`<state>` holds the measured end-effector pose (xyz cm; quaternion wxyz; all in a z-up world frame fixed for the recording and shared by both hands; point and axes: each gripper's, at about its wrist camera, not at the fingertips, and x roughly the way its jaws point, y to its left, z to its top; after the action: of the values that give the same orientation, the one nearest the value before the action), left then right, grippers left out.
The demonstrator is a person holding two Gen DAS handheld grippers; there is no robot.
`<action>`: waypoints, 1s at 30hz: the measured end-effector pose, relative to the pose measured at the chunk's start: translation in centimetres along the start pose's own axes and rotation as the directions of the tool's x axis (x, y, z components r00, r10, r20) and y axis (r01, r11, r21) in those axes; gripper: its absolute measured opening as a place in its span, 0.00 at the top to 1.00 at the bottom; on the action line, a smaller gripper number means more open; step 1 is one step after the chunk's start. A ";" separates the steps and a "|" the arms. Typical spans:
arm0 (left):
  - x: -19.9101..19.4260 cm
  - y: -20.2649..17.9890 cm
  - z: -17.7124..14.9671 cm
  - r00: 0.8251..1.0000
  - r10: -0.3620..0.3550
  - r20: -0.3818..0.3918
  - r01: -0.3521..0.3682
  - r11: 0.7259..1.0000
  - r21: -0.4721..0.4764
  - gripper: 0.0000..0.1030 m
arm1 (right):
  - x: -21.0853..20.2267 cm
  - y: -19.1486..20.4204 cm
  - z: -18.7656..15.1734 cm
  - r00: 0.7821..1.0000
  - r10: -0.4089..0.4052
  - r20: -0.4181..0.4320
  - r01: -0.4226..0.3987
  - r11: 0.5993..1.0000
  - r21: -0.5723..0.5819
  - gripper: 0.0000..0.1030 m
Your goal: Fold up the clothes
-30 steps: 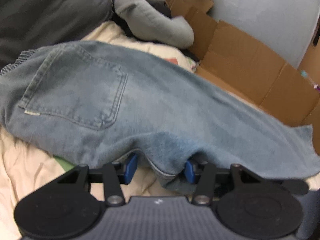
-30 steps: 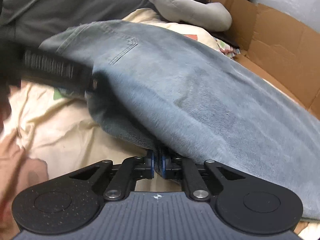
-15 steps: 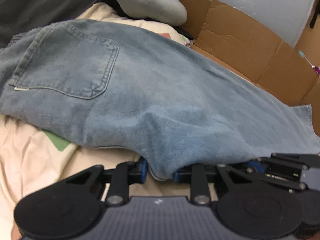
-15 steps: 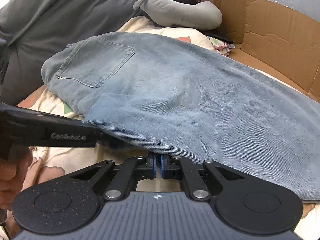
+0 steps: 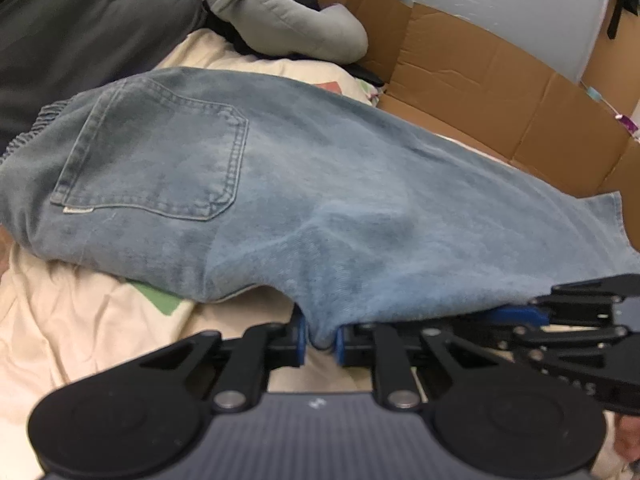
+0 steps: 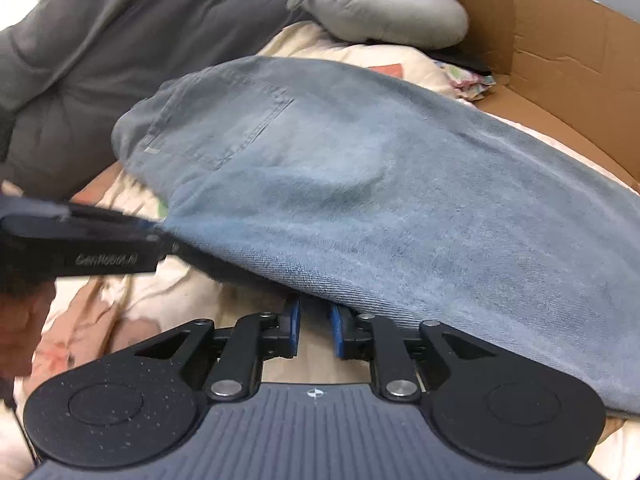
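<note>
Ahead of both jaws, jeans (image 5: 320, 200) lay across my cream bedding (image 5: 60, 332), cardboard (image 5: 500, 92) beyond. Left gripper (image 5: 320, 342) was closing on the denim's edge; right gripper (image 6: 314, 330) was opening, nothing between its pads.

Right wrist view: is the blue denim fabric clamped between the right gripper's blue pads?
No, the right gripper shows a bare gap between its opening pads, and the faded blue denim jeans lie just beyond them.

Both cams sat low behind their fingers, tilted down, v. close to the jeans (image 5: 320, 200) on the bed (image 5: 60, 340). Left view looked from left of right view; both shared jeans, grey pillow (image 6: 380, 12), cardboard (image 5: 500, 92).
</note>
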<state>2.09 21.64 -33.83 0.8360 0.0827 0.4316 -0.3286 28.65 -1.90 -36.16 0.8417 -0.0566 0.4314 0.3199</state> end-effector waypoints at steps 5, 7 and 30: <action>-0.2 0.1 0.2 1.000 0.006 -0.015 -0.005 1.000 0.019 0.87 | -1.5 -1.4 -0.7 0.997 0.020 -0.075 -0.026 0.997 -0.074 0.83; -0.3 0.1 0.2 1.000 0.008 -0.022 -0.008 1.000 0.026 0.87 | -2.2 -2.5 -1.1 0.995 0.010 -0.104 -0.018 0.997 -0.077 0.83; 0.9 -1.0 1.1 0.992 0.072 -0.103 -0.062 0.993 0.098 0.86 | -13.3 -18.2 -5.0 0.985 -0.131 -0.110 0.137 0.989 0.056 0.81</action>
<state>2.50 19.97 -33.71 0.8177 0.1540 0.4563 -0.3153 30.26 -24.60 -32.47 0.8386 -0.0756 0.4804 0.2453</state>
